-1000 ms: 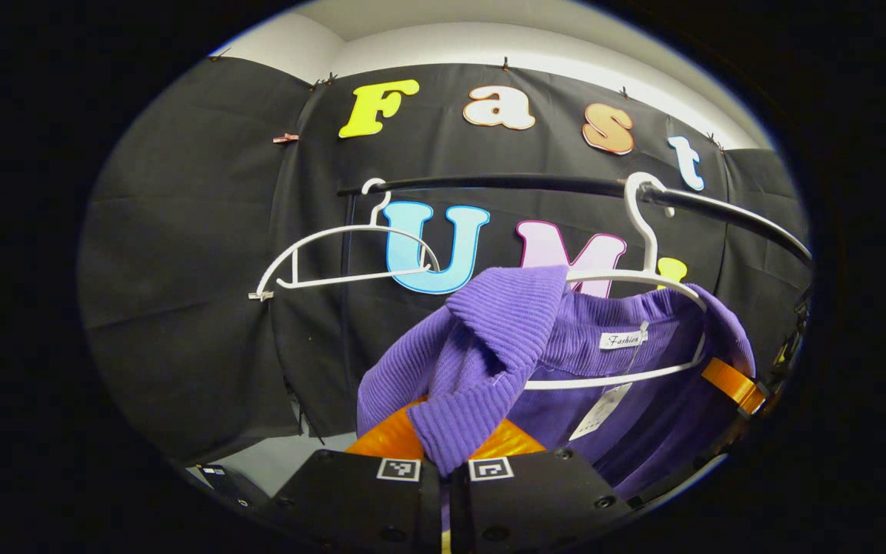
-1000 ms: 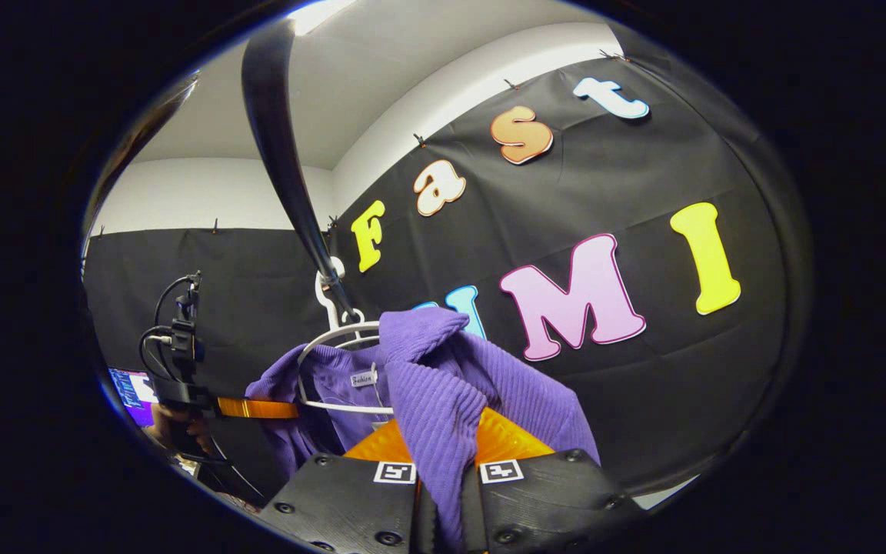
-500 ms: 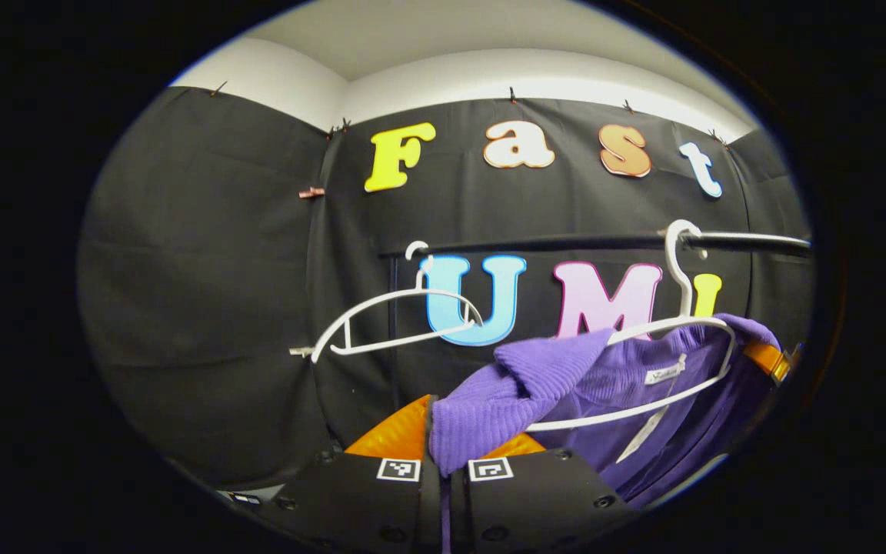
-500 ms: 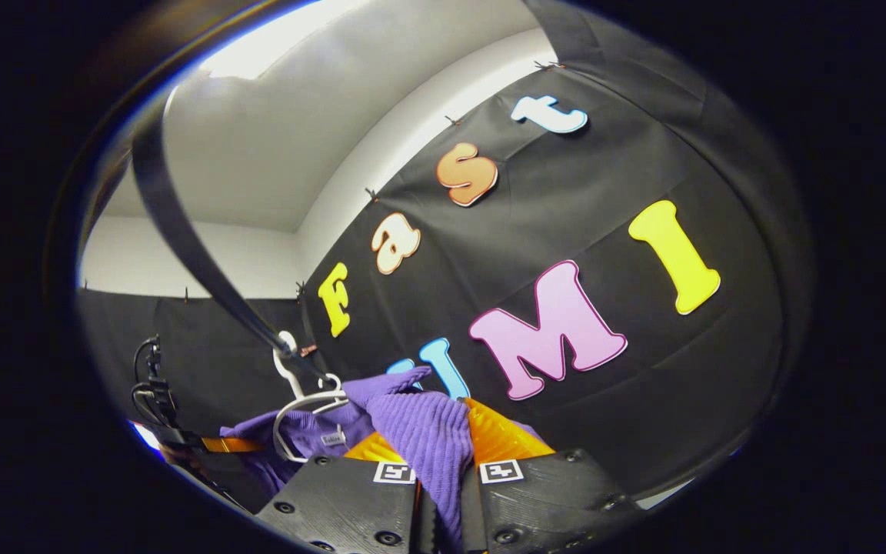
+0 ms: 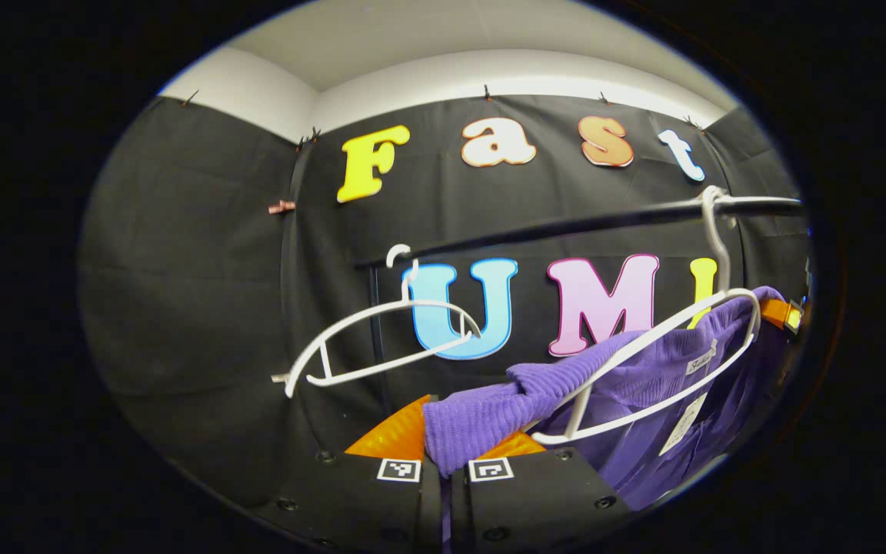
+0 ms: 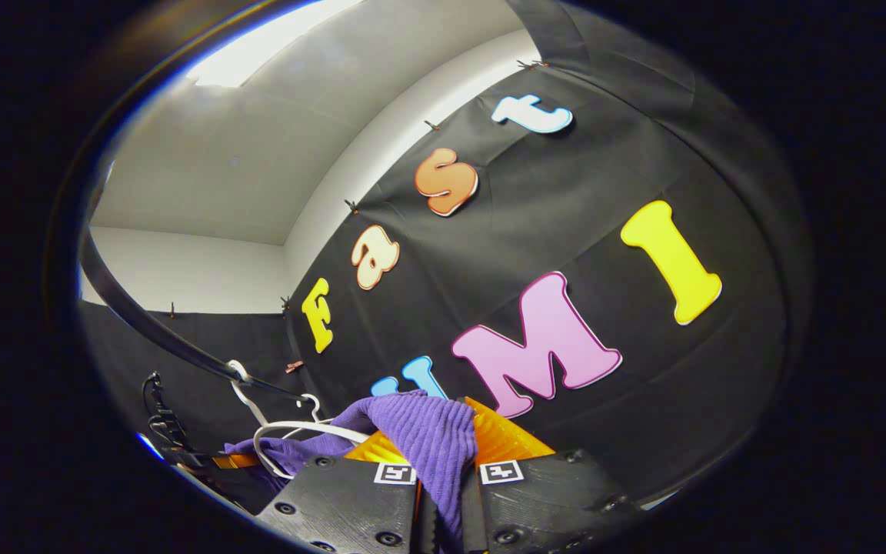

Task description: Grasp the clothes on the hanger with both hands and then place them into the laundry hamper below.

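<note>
The purple sweater (image 5: 643, 377) is clamped at either shoulder by the left gripper (image 5: 445, 454) and the right gripper (image 6: 443, 462). Compared with half a second ago, its white hanger (image 5: 658, 362) is tilted more steeply on the black rail (image 5: 566, 223), one shoulder pulled clear.

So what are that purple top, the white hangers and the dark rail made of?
The purple top looks like a soft ribbed knit: fine parallel ridges run across it and it bunches where pinched. The white hangers, one carrying it and one bare, look like smooth moulded plastic, though coated wire is possible. The dark rail looks like painted or coated metal tube with a dull sheen.
</note>
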`<state>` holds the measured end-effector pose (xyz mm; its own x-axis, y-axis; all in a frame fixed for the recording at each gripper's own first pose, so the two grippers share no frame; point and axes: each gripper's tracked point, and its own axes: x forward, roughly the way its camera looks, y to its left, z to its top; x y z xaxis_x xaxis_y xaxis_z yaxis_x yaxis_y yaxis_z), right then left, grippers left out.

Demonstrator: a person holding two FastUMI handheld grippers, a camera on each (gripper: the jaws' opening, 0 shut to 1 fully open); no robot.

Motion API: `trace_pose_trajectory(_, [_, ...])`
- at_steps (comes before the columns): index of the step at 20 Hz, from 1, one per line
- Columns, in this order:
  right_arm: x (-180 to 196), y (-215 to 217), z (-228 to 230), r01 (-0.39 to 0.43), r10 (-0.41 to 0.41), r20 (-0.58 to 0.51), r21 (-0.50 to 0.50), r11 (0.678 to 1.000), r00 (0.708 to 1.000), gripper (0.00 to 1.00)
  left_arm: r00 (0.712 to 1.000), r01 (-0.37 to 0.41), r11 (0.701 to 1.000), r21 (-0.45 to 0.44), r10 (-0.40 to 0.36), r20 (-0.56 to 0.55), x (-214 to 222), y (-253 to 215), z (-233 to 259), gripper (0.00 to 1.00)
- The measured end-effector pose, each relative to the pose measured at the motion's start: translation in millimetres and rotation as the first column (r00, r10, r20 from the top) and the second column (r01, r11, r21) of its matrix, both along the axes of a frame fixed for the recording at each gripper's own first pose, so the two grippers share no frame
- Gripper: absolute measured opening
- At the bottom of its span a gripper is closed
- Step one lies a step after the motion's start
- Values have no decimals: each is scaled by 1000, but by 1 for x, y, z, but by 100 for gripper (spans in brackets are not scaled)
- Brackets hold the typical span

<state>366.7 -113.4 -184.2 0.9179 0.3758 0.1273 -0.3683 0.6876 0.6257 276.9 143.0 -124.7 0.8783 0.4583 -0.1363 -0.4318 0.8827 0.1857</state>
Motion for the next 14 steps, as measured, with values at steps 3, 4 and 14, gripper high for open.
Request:
trace_pose_trajectory(3, [-1, 5, -5, -16, 16, -16, -4, 1000, 1000, 20, 1000, -18, 998, -68, 18, 2, 0, 11, -22, 8])
trace_pose_trajectory(4, [0, 6, -6, -17, 17, -9, -15, 1000, 1000, 16, 1000, -11, 995, -97, 13, 19, 1, 11, -23, 9])
trace_pose_trajectory(14, [7, 23, -11, -81, 78, -34, -99, 992, 996, 15, 993, 120, 978, -169, -116, 29, 18, 33, -31, 9])
